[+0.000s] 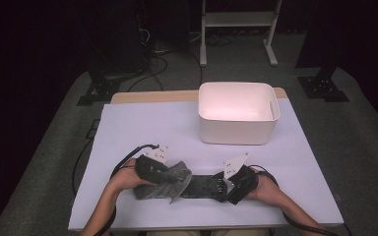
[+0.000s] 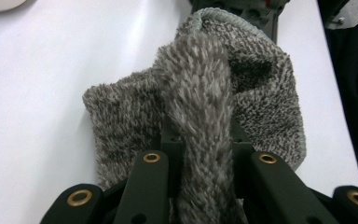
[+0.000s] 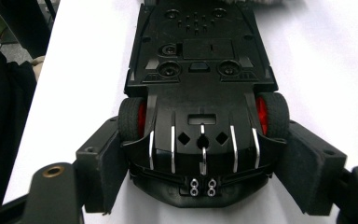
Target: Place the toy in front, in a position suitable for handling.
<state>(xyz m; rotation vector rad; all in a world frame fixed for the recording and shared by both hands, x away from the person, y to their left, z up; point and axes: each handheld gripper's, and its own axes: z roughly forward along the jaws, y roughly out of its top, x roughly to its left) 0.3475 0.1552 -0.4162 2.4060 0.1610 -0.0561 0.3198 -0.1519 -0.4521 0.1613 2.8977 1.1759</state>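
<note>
Low in the frame, the left gripper point(image 1: 170, 178) is clamped tight on a fold of the grey cloth point(image 2: 200, 107) draped over the car's point(image 1: 202, 187) left end, the right gripper point(image 3: 200, 163) grips the upturned car's other end with jaws wide, and the tub point(image 1: 238, 114) stands beyond.

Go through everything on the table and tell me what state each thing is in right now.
Toy car: upside down, underside up.
Grey cloth: bunched, draped over one end of the car.
White bin: upright, empty.
Left claw: shut on the cloth.
Right claw: gripping the car's other end.
</note>
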